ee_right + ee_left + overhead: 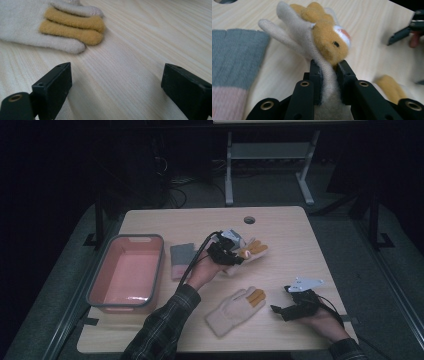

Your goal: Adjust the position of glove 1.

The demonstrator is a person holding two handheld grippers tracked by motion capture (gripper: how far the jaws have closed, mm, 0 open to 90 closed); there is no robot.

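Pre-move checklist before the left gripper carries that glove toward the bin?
1. Left gripper shut on held glove: ok.
2. Grip depth: jaws pinch a fold of fabric; security cannot tell.
3. Pink bin is open-topped, nothing seen inside: ok.
4. Path to the bin: grey-and-pink sock lies between; carry above it.
5. Right gripper open, off the second glove: ok.
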